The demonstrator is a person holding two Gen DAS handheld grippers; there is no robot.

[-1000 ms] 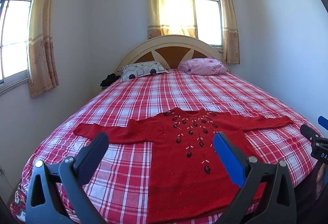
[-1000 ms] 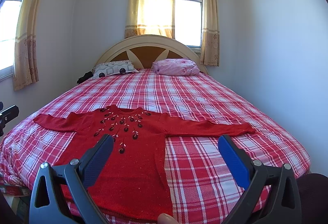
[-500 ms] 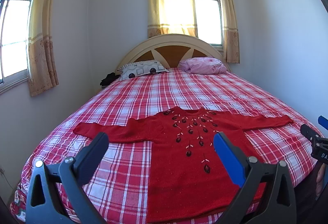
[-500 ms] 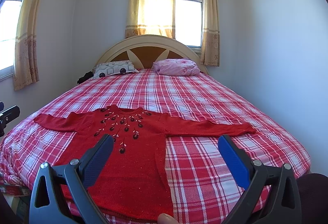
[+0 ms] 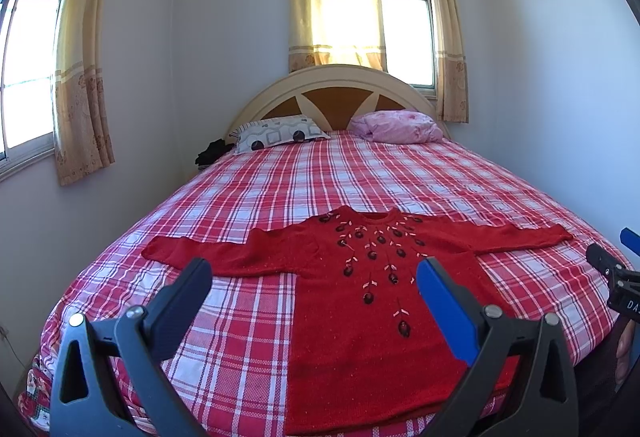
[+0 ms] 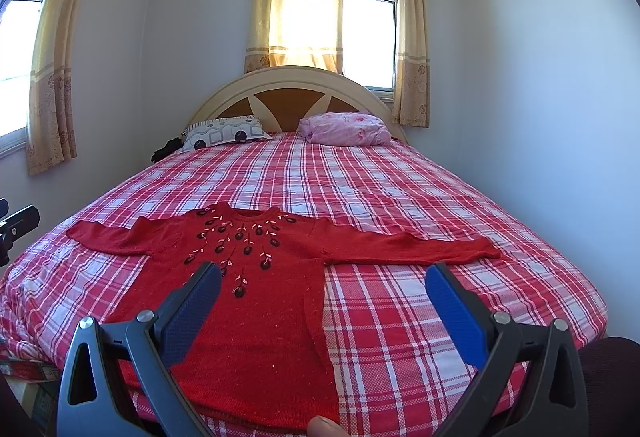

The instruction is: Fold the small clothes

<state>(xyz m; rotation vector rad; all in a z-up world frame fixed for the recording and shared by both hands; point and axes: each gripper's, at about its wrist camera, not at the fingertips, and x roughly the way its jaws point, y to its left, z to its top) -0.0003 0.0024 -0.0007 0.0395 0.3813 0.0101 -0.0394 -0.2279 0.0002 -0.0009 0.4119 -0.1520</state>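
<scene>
Left gripper (image 5: 314, 287): jaws spread wide, nothing between them, held above the near edge of the bed. Right gripper (image 6: 322, 289): same, wide apart and empty.

Fingertip (image 6: 323, 425) pokes in at the bottom edge of the right view, under the claw; rest of the hand is cut off.

Red sweater (image 5: 360, 301) lies flat, front up, on the plaid bedspread (image 5: 248, 321), straight ahead of both claws. From the left claw, the body sits between the fingers and toward the right one; the hem runs under the claw and partly out of frame. From the right claw, the body is behind the left finger, which hides part of the embroidery. Both sleeves spread out sideways: one sleeve (image 5: 208, 255) ends just past the left claw's left finger, the other sleeve (image 6: 420, 247) ends just beyond the right claw's right finger.

Part of the right gripper shows at the far right of the left view, mostly cropped.

Far end: patterned pillow (image 5: 278, 129), pink bundle (image 5: 398, 125) (pillow or folded blanket, can't tell), headboard (image 5: 336, 93). A dark item (image 5: 212, 152) lies beside the patterned pillow, too small to identify.
</scene>
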